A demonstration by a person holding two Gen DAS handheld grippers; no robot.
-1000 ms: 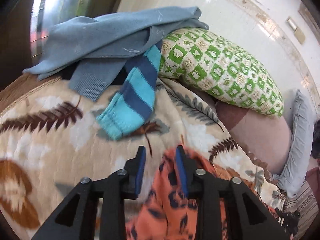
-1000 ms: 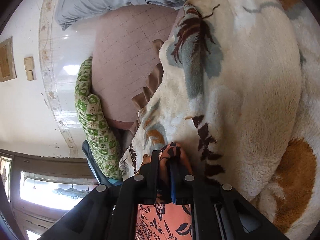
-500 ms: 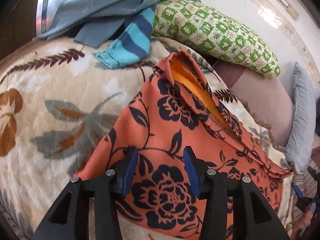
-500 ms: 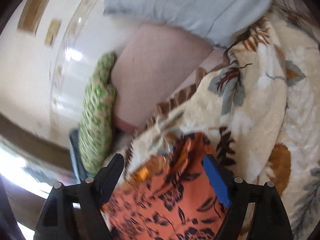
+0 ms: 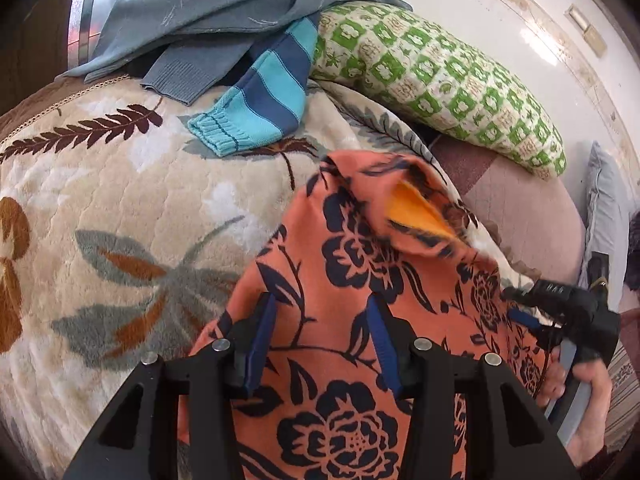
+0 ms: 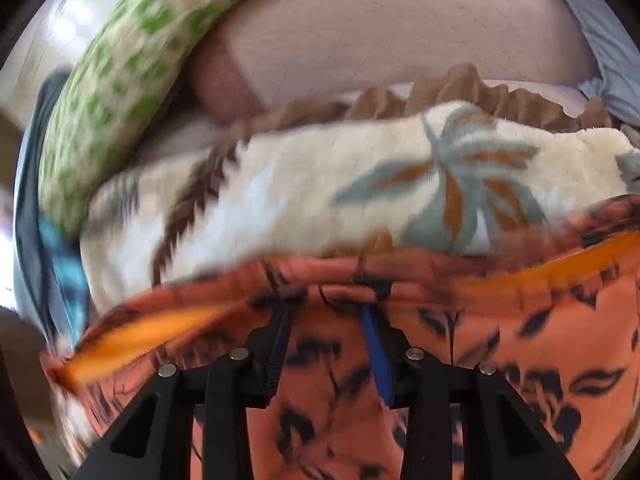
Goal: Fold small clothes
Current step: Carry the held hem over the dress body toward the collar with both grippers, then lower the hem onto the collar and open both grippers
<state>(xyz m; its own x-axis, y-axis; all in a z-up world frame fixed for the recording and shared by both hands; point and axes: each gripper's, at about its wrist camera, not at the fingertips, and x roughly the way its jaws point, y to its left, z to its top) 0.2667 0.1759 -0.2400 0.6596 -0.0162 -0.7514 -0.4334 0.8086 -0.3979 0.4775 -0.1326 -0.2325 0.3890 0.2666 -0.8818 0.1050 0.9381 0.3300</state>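
A soft blanket (image 5: 120,208) with leaves on it covers a bed, and a white wall is behind it. An orange cloth (image 5: 360,272) with dark flowers lies on the blanket. It is the thing to fold.

The left gripper (image 5: 320,340) is right over the near part of the cloth. Its two fingers are apart and hold nothing. The cloth runs away from it, up toward a loose corner that has flipped over and shows a plain orange inside (image 5: 416,212).

The right gripper (image 6: 328,344) is over the cloth too, close to its far edge. Its fingers are also apart, with nothing between them. This picture is blurry, so small things are hard to see. In the left view, the right gripper shows at the cloth's right side, held by a hand (image 5: 588,396).

Both grippers are about as near to the cloth. I think the next job is to pinch an edge and fold the cloth over.

A striped blue sleeve (image 5: 260,96) and a gray-blue sweater (image 5: 224,12) lie farther back, well apart from the cloth. A green and white pillow (image 5: 440,80) is beside them. Nothing lies on top of the cloth.
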